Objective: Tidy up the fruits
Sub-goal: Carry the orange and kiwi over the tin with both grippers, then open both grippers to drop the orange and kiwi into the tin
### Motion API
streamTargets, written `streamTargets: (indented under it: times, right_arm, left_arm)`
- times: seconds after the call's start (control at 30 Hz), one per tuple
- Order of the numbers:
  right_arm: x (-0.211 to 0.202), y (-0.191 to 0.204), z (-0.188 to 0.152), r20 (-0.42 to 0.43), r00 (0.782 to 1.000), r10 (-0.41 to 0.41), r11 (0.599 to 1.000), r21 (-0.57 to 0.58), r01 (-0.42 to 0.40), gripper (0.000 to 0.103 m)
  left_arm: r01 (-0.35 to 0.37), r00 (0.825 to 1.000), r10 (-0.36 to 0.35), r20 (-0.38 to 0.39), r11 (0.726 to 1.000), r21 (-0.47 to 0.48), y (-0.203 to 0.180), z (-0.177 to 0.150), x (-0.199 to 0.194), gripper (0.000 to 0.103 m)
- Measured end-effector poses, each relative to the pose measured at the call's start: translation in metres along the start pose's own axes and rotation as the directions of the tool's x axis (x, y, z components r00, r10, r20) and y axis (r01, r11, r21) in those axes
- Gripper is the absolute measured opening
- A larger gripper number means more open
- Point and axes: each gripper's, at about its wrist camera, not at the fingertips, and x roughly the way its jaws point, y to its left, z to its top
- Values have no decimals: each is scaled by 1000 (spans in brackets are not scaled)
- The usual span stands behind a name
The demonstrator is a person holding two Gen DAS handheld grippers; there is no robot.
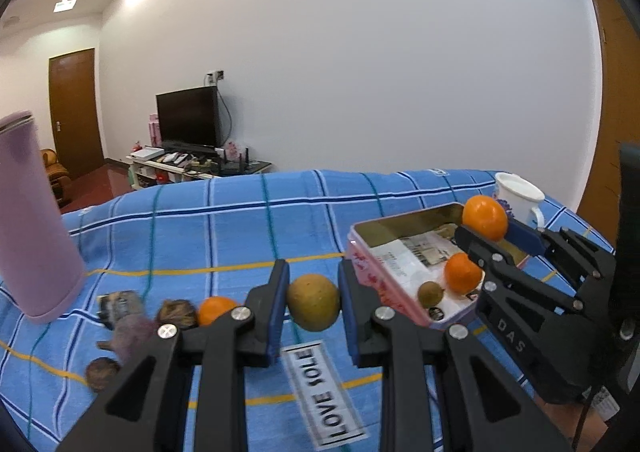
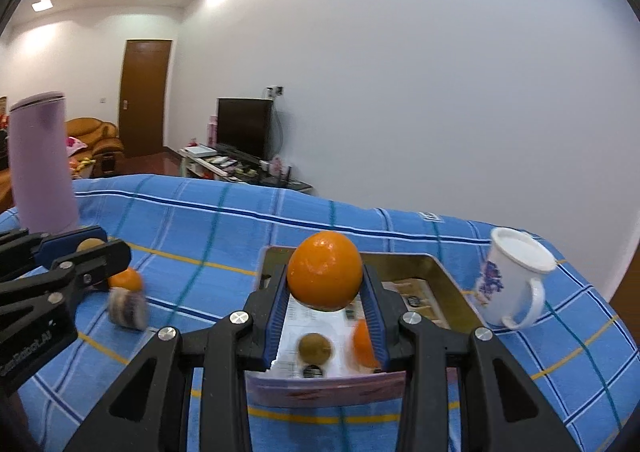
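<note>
Fingers [image 2: 280, 316] of the right gripper [image 2: 325, 312] clamp an orange [image 2: 325, 275] at its widest girth, above the tin [image 2: 452, 284]. Left gripper [image 1: 313, 304] pinches a yellow-green fruit [image 1: 313, 302] likewise, left of the tin, over the blue cloth [image 1: 240, 220]. Both fruits look firm, round, light, likely to slip if held off-centre.

A home living room. A dark television [image 2: 244, 128] stands on a low white media stand [image 1: 160, 164] strewn with remotes and small items against the far white wall. A tan leather sofa [image 2: 94, 134] sits at far left beside a brown wooden door [image 2: 146, 96]. Recessed ceiling lights [image 2: 42, 5] glow overhead, and the near surface wears a blue plaid cloth [image 1: 240, 220].
</note>
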Motion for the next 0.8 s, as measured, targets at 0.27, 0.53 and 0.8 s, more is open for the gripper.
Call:
streamTargets:
  times: [0.27, 0.53, 0.8]
  right_arm:
    - [17, -31, -1, -25, 996, -86, 996, 6, 86, 38]
    - [35, -69, -3, -74, 984, -163, 986, 30, 166, 38]
    - [54, -95, -7, -146, 975, -166, 982, 64, 177, 38]
  left_arm:
    - [36, 999, -36, -3, 999, 16, -32, 9, 18, 26]
    - [44, 999, -44, -10, 998, 44, -66, 16, 41, 26]
    - [38, 997, -35, -64, 998, 47, -86, 15, 66, 26]
